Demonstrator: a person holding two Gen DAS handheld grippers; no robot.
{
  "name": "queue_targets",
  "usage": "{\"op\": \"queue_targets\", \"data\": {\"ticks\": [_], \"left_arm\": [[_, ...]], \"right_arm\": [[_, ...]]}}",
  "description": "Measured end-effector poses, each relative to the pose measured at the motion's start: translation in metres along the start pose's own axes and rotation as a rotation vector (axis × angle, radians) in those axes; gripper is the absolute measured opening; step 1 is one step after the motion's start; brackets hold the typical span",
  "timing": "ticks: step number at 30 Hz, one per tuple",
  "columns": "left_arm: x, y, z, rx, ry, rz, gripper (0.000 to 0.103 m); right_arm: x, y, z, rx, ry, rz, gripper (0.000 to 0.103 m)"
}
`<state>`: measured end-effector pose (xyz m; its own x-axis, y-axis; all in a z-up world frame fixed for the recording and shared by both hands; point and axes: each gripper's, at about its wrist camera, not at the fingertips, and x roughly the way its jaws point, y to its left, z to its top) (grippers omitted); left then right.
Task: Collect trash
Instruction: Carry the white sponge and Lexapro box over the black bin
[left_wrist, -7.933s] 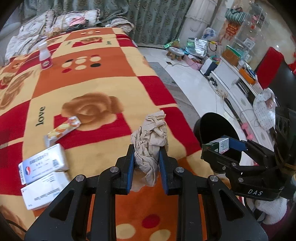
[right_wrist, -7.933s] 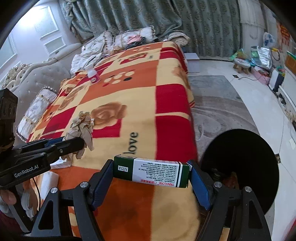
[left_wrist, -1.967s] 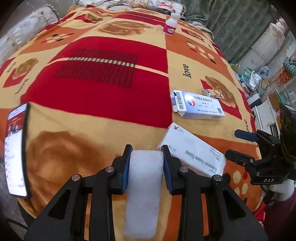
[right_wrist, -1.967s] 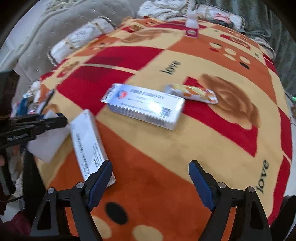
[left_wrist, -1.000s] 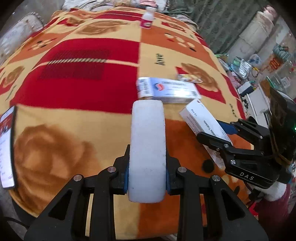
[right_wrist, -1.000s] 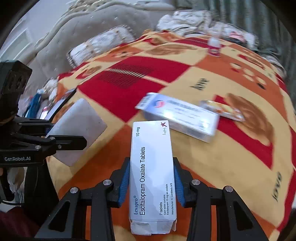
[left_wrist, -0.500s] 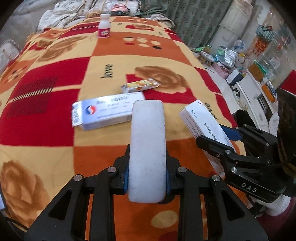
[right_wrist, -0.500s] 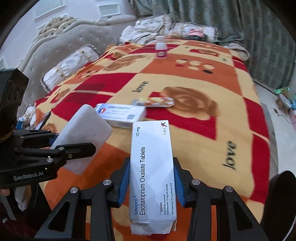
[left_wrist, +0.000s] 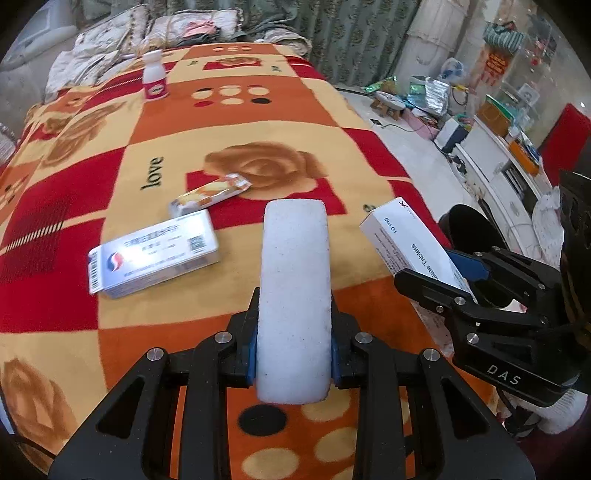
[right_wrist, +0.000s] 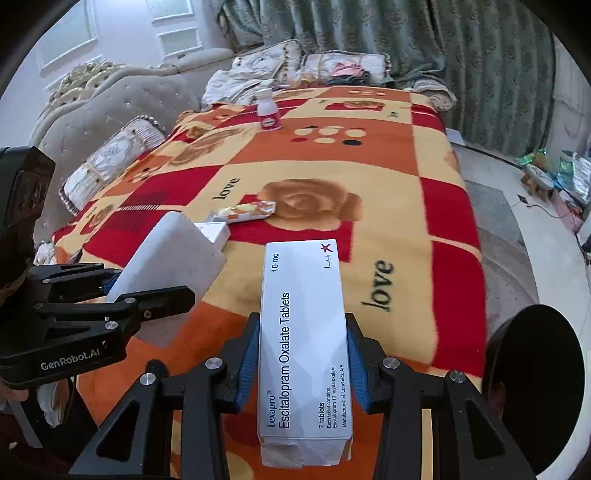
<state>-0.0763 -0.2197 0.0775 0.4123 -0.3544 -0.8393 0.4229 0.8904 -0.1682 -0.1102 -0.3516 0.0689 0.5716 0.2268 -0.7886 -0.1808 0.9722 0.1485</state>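
My left gripper (left_wrist: 293, 332) is shut on a white foam block (left_wrist: 293, 280), held above the patterned blanket; from the right wrist view the same block (right_wrist: 170, 258) shows at the left. My right gripper (right_wrist: 303, 354) is shut on a white tablet box (right_wrist: 301, 339), which also appears at the right of the left wrist view as the box (left_wrist: 410, 243). A black bin (right_wrist: 535, 391) stands on the floor beside the bed, at the right of my right gripper. On the blanket lie a blue-and-white box (left_wrist: 151, 254), a snack wrapper (left_wrist: 210, 194) and a small white bottle (left_wrist: 153, 75).
The orange, red and yellow blanket (left_wrist: 258, 122) covers the bed. Pillows and clothes (right_wrist: 295, 70) pile up at its far end. A grey rug (right_wrist: 498, 240) and tiled floor lie to the right, with shelves and clutter (left_wrist: 491, 122) along the wall.
Both grippers have swung from the bed's left part toward its right edge, each keeping its item. The black bin has come into view at the right.
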Motion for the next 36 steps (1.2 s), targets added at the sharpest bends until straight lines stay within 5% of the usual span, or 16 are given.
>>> {"op": "queue_targets", "data": {"ticks": [36], "left_arm": [[0.036,-0.105,0.026,0.132,0.048,-0.165,0.026]], "right_arm": [[-0.051,-0.104,-0.034,0.196,-0.04,-0.14,0.041]]}}
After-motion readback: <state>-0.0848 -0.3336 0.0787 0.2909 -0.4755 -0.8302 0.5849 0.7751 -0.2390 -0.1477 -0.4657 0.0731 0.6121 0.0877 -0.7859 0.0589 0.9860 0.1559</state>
